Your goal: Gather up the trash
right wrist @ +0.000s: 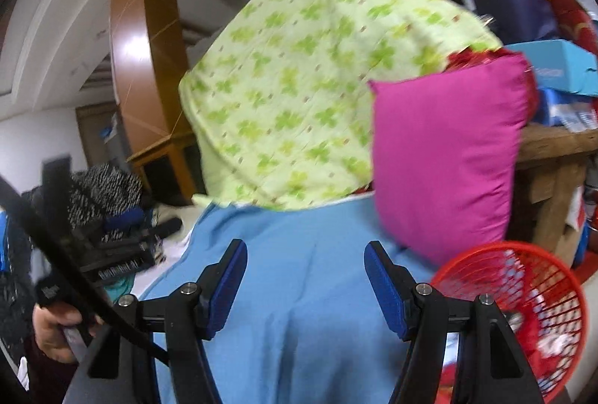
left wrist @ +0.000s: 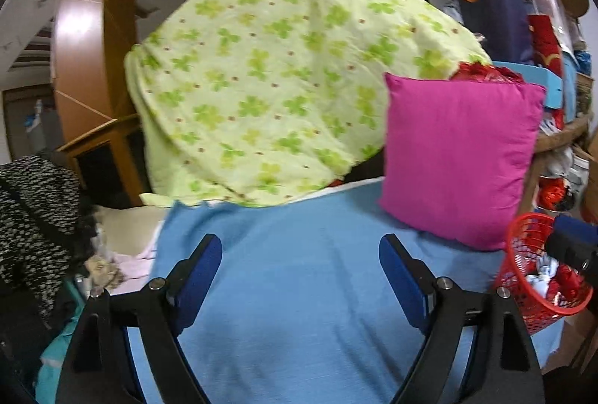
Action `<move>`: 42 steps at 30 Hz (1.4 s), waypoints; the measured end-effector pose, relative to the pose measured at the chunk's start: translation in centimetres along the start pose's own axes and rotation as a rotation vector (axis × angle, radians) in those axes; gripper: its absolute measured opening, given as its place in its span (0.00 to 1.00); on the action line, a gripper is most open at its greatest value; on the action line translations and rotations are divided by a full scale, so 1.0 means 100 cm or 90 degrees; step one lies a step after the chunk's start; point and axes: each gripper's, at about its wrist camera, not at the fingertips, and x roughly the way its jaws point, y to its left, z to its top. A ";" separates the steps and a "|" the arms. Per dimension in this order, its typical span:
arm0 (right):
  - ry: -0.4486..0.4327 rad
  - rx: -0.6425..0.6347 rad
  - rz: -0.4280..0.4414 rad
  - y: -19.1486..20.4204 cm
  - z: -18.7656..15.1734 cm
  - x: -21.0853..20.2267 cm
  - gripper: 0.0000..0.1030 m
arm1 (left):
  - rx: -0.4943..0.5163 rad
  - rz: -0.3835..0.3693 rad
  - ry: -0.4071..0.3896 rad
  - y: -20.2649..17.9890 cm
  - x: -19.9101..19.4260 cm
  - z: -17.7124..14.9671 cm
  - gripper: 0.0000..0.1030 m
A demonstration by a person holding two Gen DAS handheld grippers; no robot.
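A red plastic basket (left wrist: 538,277) stands at the right edge of the blue sheet (left wrist: 299,292), with crumpled white and red trash (left wrist: 549,277) inside. It also shows at the lower right of the right wrist view (right wrist: 523,310), with scraps (right wrist: 553,340) in it. My left gripper (left wrist: 301,277) is open and empty above the blue sheet. My right gripper (right wrist: 304,284) is open and empty above the same sheet (right wrist: 299,310), just left of the basket.
A pink cushion (left wrist: 459,157) leans behind the basket. A green clover-print blanket (left wrist: 276,75) is draped behind the sheet. Black-and-white clothing (left wrist: 33,217) is piled at the left. Cluttered wooden shelves (right wrist: 553,142) stand at the right.
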 end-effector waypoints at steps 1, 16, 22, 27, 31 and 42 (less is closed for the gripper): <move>0.008 -0.006 0.002 0.008 -0.001 0.004 0.67 | -0.002 0.007 0.000 0.003 -0.003 -0.001 0.84; 0.070 -0.023 -0.020 0.064 -0.004 0.024 0.68 | -0.047 0.100 0.013 0.055 -0.028 -0.013 0.95; 0.069 0.001 -0.035 0.068 0.003 0.039 0.68 | -0.082 0.109 0.029 0.069 -0.022 -0.015 0.95; 0.052 -0.011 -0.035 0.080 0.012 0.056 0.71 | -0.090 0.132 0.035 0.073 -0.016 -0.014 0.95; 0.052 -0.017 -0.030 0.082 0.013 0.071 0.72 | -0.106 0.138 0.043 0.077 -0.009 -0.014 0.96; 0.087 0.010 -0.036 0.058 -0.003 0.110 0.73 | -0.162 0.124 0.098 0.072 0.028 -0.021 0.96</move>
